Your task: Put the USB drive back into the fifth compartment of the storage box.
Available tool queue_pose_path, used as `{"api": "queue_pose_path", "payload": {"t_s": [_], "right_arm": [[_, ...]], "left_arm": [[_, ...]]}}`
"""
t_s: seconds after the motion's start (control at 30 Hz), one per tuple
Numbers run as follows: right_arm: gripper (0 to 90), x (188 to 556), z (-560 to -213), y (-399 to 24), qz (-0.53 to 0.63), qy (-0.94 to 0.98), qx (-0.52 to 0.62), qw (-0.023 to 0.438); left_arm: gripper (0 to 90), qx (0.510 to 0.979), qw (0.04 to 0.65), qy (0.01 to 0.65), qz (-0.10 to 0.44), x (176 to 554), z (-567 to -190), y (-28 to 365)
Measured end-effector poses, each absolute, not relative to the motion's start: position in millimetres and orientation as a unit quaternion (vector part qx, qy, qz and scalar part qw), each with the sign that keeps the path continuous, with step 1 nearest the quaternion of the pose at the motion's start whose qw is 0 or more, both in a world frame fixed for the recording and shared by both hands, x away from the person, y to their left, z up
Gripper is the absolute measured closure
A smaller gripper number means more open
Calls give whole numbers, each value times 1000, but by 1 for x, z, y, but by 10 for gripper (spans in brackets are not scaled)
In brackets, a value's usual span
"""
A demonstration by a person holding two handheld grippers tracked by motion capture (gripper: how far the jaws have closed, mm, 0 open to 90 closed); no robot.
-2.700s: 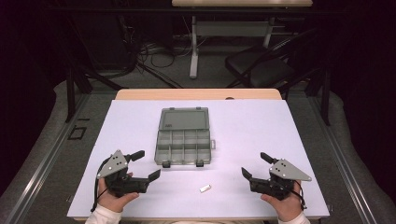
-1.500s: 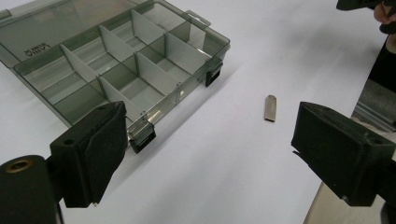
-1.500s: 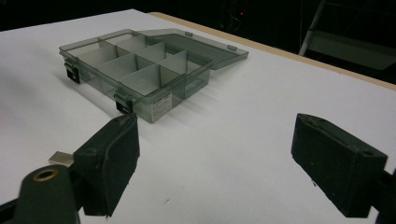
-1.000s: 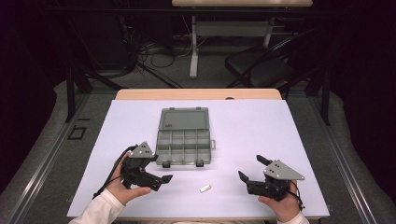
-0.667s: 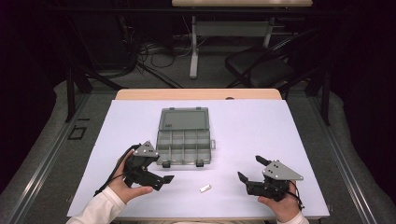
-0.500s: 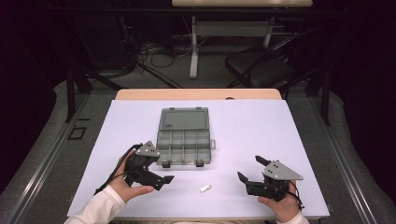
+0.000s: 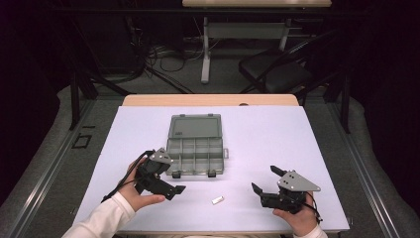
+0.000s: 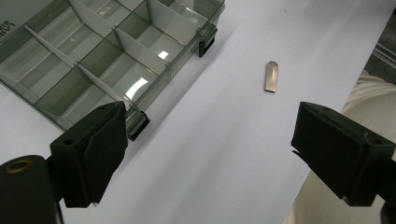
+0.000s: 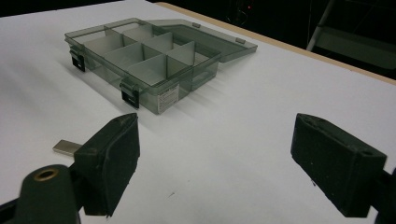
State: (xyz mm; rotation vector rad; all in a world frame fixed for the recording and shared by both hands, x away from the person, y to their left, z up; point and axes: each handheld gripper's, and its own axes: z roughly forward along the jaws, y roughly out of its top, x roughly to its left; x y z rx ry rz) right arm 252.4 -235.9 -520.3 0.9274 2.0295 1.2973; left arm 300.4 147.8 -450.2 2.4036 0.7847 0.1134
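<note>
Left gripper, jaws gaping wide, is hovering short of the metal piece; right gripper is likewise gaping, the organizer box lying beyond.

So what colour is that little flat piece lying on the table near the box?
Silvery metal, plain and unpatterned; the left gripper view shows it best.

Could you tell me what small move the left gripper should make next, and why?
Probably advance the left gripper toward the small metal piece and lower over it: its jaws stand open and empty, the piece lies loose on the white table just ahead, beside the open compartment box.
</note>
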Motion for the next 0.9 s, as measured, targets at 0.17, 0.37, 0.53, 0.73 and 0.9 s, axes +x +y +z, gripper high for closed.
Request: {"api": "queue_pose_path", "payload": {"t_s": [0.17, 0.37, 0.53, 0.73, 0.9], "right_arm": [[155, 252, -521, -236, 482, 756, 347, 276], [154, 252, -521, -235, 481, 757, 346, 276], [155, 253, -521, -235, 480, 758, 345, 275], [154, 253, -521, -235, 479, 760, 343, 276], [154, 253, -522, -234, 480, 759, 343, 276]], "left_arm": [[108, 907, 294, 298, 41, 302, -451, 144], [121, 911, 286, 296, 36, 305, -452, 139], [122, 915, 278, 289, 37, 306, -453, 133], [147, 921, 273, 276, 36, 305, -453, 124], [148, 927, 265, 262, 34, 305, -455, 114]]}}
